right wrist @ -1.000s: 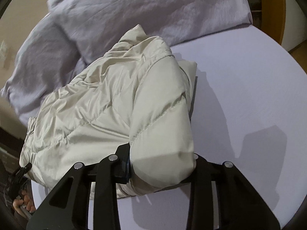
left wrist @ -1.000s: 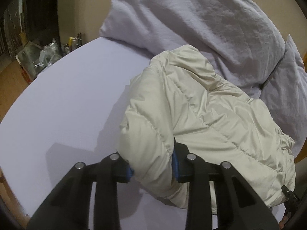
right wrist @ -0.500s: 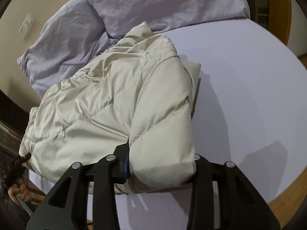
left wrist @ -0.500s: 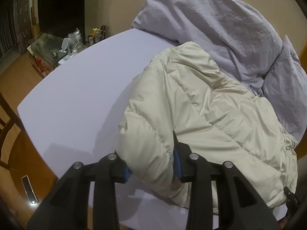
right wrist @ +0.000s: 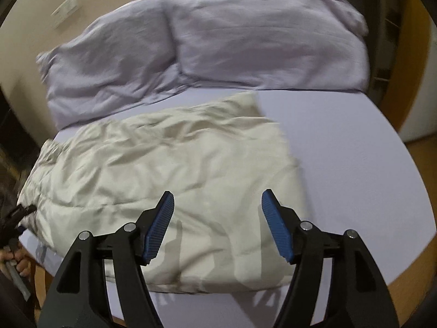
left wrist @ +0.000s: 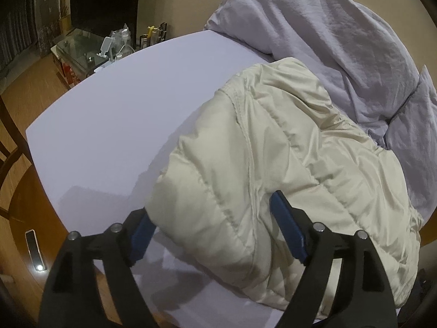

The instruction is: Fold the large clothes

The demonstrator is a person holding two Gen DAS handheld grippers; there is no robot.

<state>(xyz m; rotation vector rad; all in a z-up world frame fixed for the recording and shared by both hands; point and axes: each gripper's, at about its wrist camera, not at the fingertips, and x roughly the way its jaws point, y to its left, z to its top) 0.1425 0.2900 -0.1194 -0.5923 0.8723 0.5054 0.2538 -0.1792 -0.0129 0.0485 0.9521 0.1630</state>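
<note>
Nearest, the left gripper (left wrist: 210, 227) and right gripper (right wrist: 215, 224) are both hanging spread and empty over the cream puffer jacket (right wrist: 164, 169), lying folded on the lavender bed (right wrist: 355, 150) (apparently to settle), pillows (right wrist: 245, 35) sitting beyond.

A cream, quilted jacket (right wrist: 169, 164) is seen on a pale lilac sheet (left wrist: 114, 114). The pillows (right wrist: 245, 35) are lilac too. Black grippers carry blue pads (right wrist: 161, 229).

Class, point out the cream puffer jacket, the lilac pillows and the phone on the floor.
cream puffer jacket (right wrist: 169, 164), right wrist view, quilted middle panel.
lilac pillows (right wrist: 259, 35), right wrist view, front face of one.
phone (left wrist: 33, 248), left wrist view, screen.
</note>
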